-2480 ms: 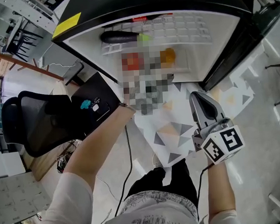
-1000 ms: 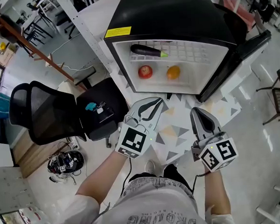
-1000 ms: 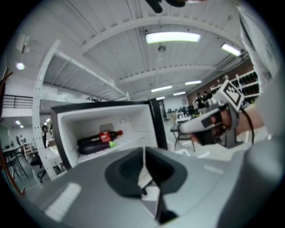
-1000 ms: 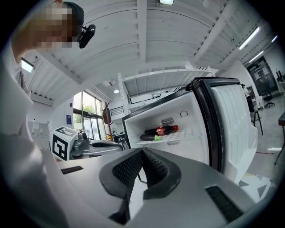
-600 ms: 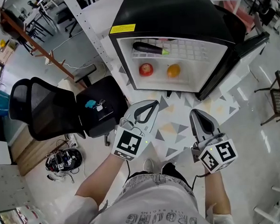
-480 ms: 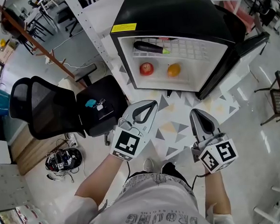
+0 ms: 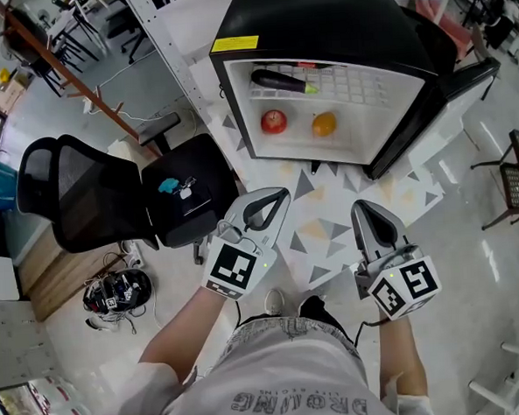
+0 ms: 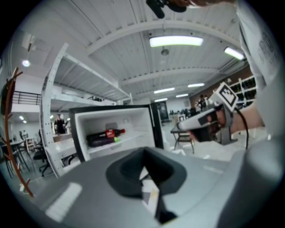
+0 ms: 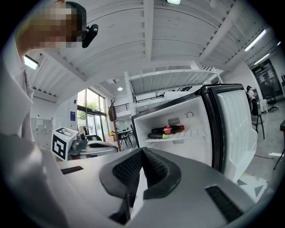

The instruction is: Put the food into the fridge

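left tongs (image 7: 283,192) together, empty | right tongs (image 7: 361,206) together | boxy glossy black fridge (image 7: 318,23) open

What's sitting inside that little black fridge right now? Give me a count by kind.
Eggplant: 1
Apple: 1
Orange: 1
Bottle with red label: 1
Total: 4

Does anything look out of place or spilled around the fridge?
Nothing stands out. The fridge has its door open; the eggplant lies on the shelf, the apple and orange sit apart below it; nothing spilled.
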`<state>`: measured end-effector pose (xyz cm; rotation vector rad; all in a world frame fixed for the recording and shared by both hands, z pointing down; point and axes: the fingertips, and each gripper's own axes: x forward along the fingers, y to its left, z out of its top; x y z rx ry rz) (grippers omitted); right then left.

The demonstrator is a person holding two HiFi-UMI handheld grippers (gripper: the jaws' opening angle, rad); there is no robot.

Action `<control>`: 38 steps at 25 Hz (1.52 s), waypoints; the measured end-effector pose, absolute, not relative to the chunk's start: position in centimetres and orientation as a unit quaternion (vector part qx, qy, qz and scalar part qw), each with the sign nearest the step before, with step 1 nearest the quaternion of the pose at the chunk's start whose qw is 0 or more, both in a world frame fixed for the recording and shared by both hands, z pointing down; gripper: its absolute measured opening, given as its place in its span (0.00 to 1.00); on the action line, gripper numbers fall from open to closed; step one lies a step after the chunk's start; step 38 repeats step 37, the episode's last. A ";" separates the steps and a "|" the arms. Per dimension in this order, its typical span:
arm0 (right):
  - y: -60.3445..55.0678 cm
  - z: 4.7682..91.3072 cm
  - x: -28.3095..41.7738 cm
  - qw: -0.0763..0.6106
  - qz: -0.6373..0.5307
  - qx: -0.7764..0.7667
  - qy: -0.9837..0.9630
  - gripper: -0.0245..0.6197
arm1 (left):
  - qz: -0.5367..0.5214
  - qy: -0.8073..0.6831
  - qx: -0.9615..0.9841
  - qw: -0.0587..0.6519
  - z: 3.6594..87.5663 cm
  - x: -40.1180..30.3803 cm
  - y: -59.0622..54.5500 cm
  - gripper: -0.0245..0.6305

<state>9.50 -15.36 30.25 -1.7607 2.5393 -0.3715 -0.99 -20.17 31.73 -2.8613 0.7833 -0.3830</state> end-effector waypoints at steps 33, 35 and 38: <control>-16.5 31.2 8.6 0.000 -0.130 -0.550 0.825 0.04 | -0.128 0.266 -0.954 0.045 33.2 -1.0 -20.9 0.05; -16.6 31.3 8.8 -0.001 -0.130 -0.549 0.825 0.04 | -0.127 0.266 -0.955 0.045 33.2 -0.8 -21.0 0.05; -16.8 31.4 8.9 -0.001 -0.131 -0.549 0.826 0.04 | -0.127 0.265 -0.955 0.046 33.3 -0.6 -21.1 0.05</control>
